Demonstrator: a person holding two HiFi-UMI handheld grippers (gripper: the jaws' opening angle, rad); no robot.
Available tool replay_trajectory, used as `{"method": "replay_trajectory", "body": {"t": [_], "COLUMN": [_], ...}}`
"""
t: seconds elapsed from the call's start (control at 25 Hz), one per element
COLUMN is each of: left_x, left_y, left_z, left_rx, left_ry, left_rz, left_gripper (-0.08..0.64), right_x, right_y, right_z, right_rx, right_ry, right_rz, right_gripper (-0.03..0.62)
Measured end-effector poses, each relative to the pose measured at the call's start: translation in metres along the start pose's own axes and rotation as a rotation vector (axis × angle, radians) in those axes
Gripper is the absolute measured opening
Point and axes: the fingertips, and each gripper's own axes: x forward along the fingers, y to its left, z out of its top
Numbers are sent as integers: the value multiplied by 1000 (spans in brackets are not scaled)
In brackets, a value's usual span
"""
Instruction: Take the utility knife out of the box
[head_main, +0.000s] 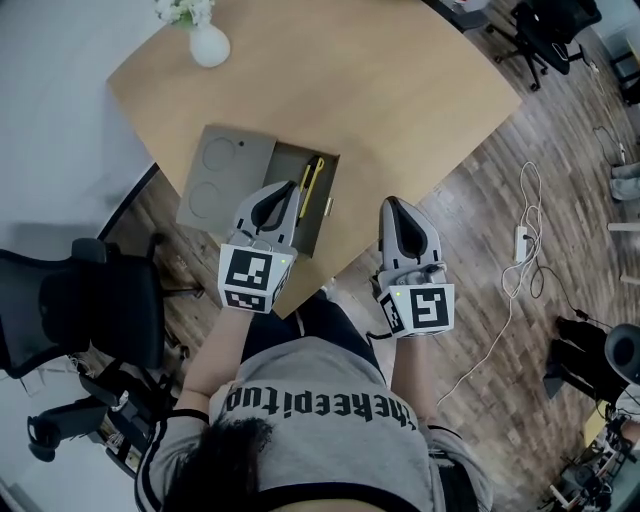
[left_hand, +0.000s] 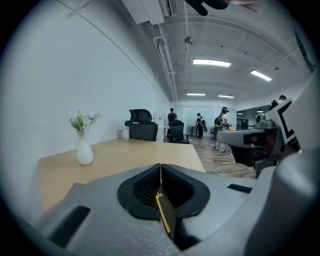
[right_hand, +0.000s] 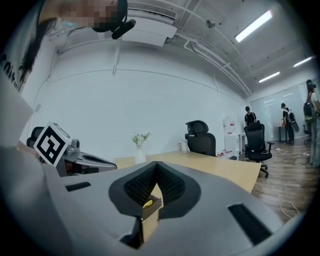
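Currently, nearest to you, both grippers are held low in front of your torso at the near edge of the table (head_main: 400, 110). The left gripper (head_main: 291, 186) reaches over the open box (head_main: 322, 215). The right gripper (head_main: 389, 204) sits off the box's right side, above the table edge and apart from the box. Check the left gripper view: the left gripper (left_hand: 161, 166) has its jaws fully together, tips touching, with nothing clamped between them. The right gripper view shows the same for the right gripper (right_hand: 156, 164): jaws pressed together and empty. The utility knife (head_main: 312, 184), yellow with a dark body, lies lengthwise inside the box along its far right part, just beside the left jaw tips and not between them. In the left gripper view the utility knife (left_hand: 167, 212) appears only through the hollow behind the closed tips, below the jaws. In the right gripper view a corner of the box (right_hand: 150, 215) with a yellow piece in it shows through the same kind of hollow. Left of the box's tray lies its lid panel (head_main: 222, 180), which has two round recesses. Farther back on the table stands a white vase (head_main: 209, 45) with flowers, well apart from the box.
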Motion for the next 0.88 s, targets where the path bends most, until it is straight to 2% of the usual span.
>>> {"method": "replay_trajectory", "body": {"t": [0.24, 0.56, 0.68, 0.88], "left_x": [22, 49, 59, 72], "left_y": [2, 3, 3, 3], "left_z": [-44, -93, -111, -136], "left_rx": [-80, -120, -135, -105], "left_ry": [147, 313, 375, 469], "left_rz": [-5, -5, -9, -3], "left_gripper": [18, 21, 71, 132], "right_x": [2, 4, 3, 2], "right_y": [-10, -22, -27, -37], "right_z": [-17, -29, -32, -37], "right_rx": [21, 46, 52, 62], "right_ry": [31, 53, 59, 66], "right_rz": [-1, -3, -3, -14], "right_gripper": [6, 6, 6, 6]}}
